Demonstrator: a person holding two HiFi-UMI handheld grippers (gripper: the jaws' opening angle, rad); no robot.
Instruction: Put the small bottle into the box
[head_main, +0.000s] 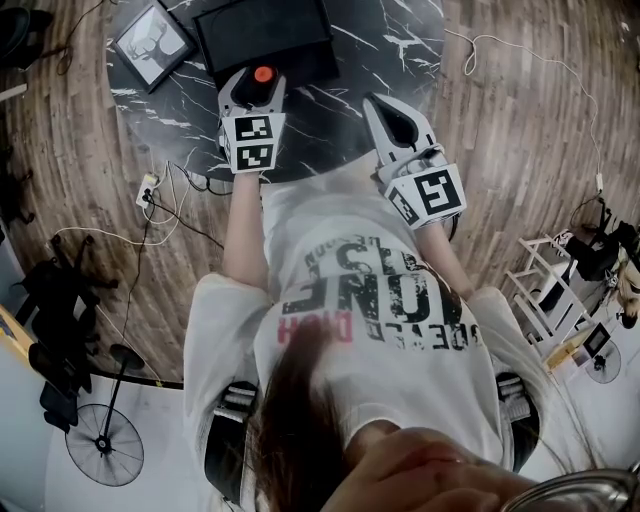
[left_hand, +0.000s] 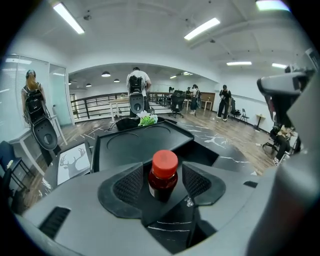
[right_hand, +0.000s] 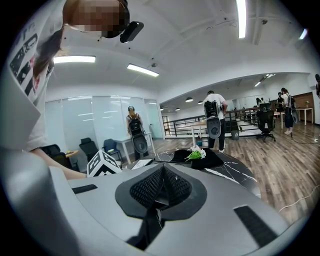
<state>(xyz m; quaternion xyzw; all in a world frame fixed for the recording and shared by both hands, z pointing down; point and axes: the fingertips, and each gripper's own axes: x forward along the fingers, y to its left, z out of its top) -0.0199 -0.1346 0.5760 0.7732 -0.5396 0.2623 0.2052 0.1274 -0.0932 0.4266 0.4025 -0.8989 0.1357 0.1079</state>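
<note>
The small dark bottle with the red cap (left_hand: 162, 175) is seen upright between the left tongs (left_hand: 164, 186), which are released: a gap is left between each ribbed pad and the bottle. It is stood on a black surface at the near edge of the shallow black box (left_hand: 145, 145) on the black marbled counter (left_hand: 225, 150); whether that is inside the box cannot be told. The right tongs (right_hand: 161, 187) are clenched on nothing.
</note>
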